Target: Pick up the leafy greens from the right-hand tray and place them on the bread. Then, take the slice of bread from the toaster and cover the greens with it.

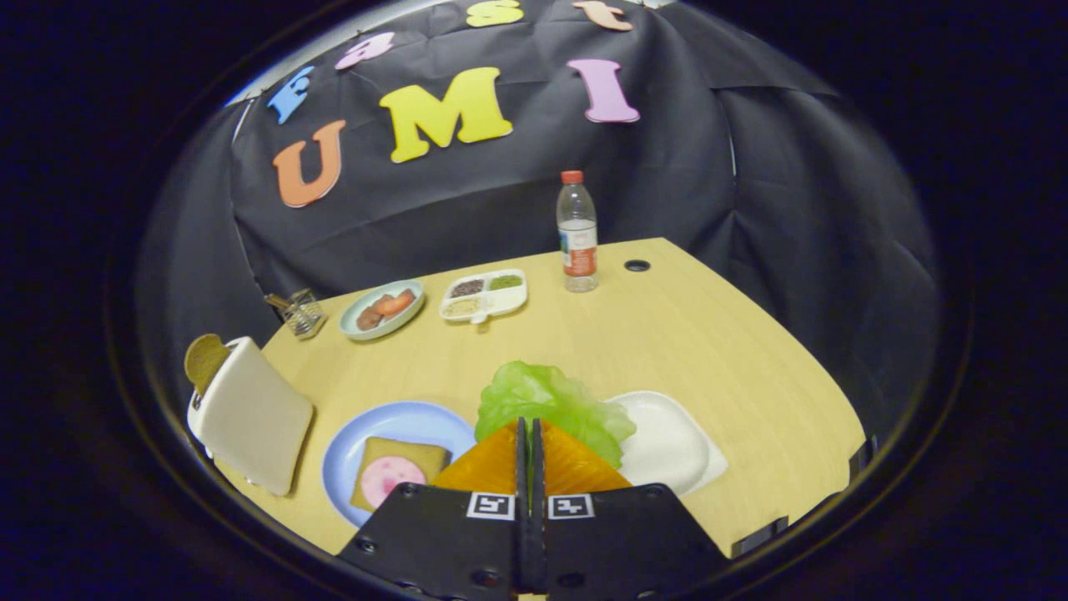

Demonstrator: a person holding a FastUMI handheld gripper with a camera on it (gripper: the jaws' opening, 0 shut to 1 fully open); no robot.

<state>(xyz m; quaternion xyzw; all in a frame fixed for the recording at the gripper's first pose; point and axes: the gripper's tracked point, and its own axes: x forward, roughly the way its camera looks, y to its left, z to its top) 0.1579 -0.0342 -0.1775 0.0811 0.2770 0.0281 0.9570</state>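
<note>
My gripper [529, 427] is shut on the leafy greens [546, 401], which stick up and fan out just ahead of the fingertips, lifted above the table. To the right of the fingers lies the white tray [667, 438], bare. Left of the fingers a blue plate [392, 421] holds a slice of bread [399, 467] topped with a pink round of ham [390, 477]. Farther left stands a white toaster [250, 413] with a brown slice of bread [204, 359] sticking out of its top.
On the far side of the wooden table [667, 334] stand a water bottle [577, 234], a white divided dish [484, 295] of seasonings, a pale green plate [382, 309] with sausages, and a small wire holder [300, 313]. A round hole [637, 265] is near the bottle.
</note>
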